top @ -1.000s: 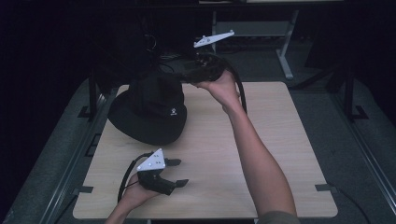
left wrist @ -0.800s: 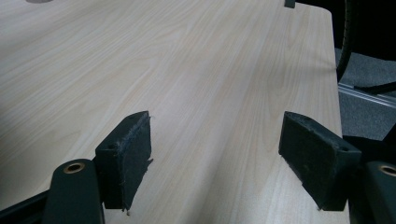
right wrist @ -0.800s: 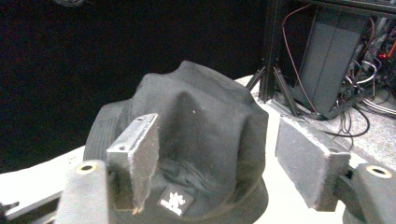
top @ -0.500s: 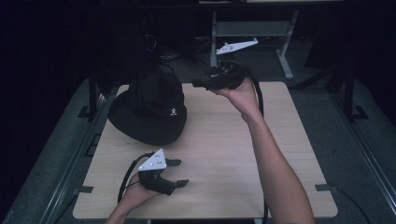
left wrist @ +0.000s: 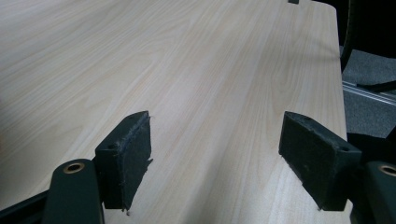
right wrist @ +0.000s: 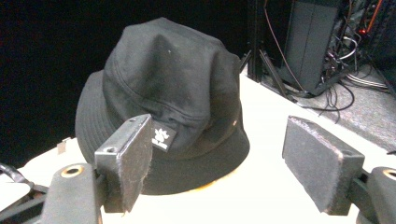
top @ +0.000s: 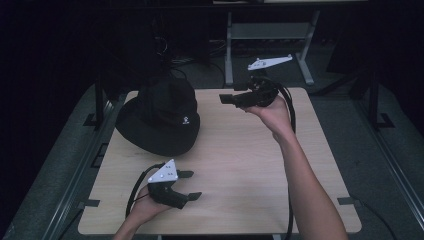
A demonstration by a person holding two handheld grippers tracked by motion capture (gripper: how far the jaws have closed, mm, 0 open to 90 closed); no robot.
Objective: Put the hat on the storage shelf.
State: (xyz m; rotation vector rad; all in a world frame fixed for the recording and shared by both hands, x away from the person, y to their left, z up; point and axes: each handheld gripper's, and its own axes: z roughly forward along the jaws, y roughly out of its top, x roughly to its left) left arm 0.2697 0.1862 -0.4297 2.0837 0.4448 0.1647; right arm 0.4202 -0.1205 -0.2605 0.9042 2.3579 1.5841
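The table [top: 235, 165], a pale wood-grain top with rounded corners, is the largest item noted. On its far-left part, seen from the high view, sits a black bucket hat [top: 161, 116], crown up and brim flat on the surface. The brim outline is slightly oval, its longer axis running from the far-left corner toward the table's middle. A small label with a white emblem is sewn at the base of the crown and faces the near-right, toward the right gripper.

The right gripper [top: 226, 98] is held above the far-right part of the table, jaws level and pointing left at the hat, well apart from it. Its jaws have just been opening; they stand wide with nothing between them.

The left gripper [top: 191, 185] rests low at the near edge, jaws pointing right across bare table, spread wide and holding nothing.

The right gripper view gives the hat [right wrist: 163, 102] in detail: crown creased at the top, stitched brim, label close to the left pad [right wrist: 128, 158], and cabling on the floor beyond the table. The left gripper view records none of this; it shows bare wood grain [left wrist: 196, 74] between two frayed pads [left wrist: 130, 156] and the table's right edge.
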